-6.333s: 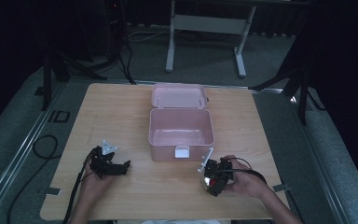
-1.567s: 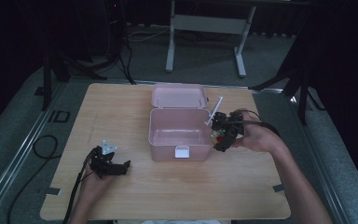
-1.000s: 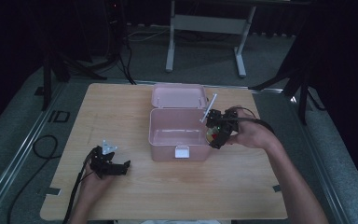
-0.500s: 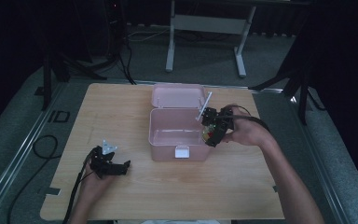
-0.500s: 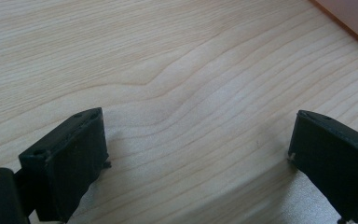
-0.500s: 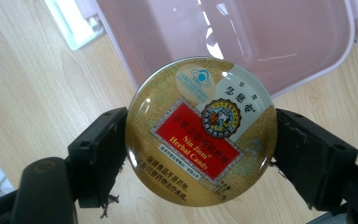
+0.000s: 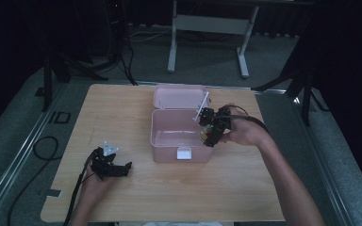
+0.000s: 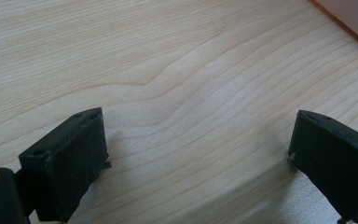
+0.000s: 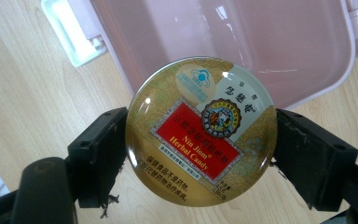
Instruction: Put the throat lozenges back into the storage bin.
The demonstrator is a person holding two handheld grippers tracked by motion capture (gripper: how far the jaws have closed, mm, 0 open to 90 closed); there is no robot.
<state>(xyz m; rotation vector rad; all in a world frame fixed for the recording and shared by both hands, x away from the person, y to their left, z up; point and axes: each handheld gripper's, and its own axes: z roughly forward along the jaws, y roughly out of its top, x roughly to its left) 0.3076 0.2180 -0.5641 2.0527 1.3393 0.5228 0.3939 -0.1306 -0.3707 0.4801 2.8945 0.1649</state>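
- Round candy tin [image 9: 200, 131]: gold lid with a red label reading "Nin Jiom Herbal Candy". It is clamped between the 2 black jaws of the right gripper [image 9: 200, 154], 1 jaw pressing on each side of its rim, lid face turned to the gripper's camera.
- Position of tin: in the high view it [image 7: 207, 133] sits at the right wall of the pink box, at rim height. From the right gripper view its upper part overlaps the box's near wall and its lower part overlaps the table. I cannot tell whether it touches the rim.
- Right gripper [image 7: 211, 128]: held by the right hand [image 7: 242, 133] over the box's right edge, arm reaching in from the lower right. 6.3 s ago this gripper lay near the table's front edge, right of the box; 1.6 s ago it was already raised beside the box's right wall; since then it has edged leftward over the rim.
- Pink box [image 7: 169, 141]: open, lid [image 7: 179, 96] folded back flat behind it, white latch [image 7: 184, 153] on the front wall. Interior shows bare pink. Unmoved across all frames.
- Left gripper [image 7: 115, 168]: resting on the table [image 7: 122, 113] front-left of the box, in the left hand [image 7: 94, 181]. Its jaws stand wide apart with bare wood between them, holding nothing. Same place as in every earlier frame.
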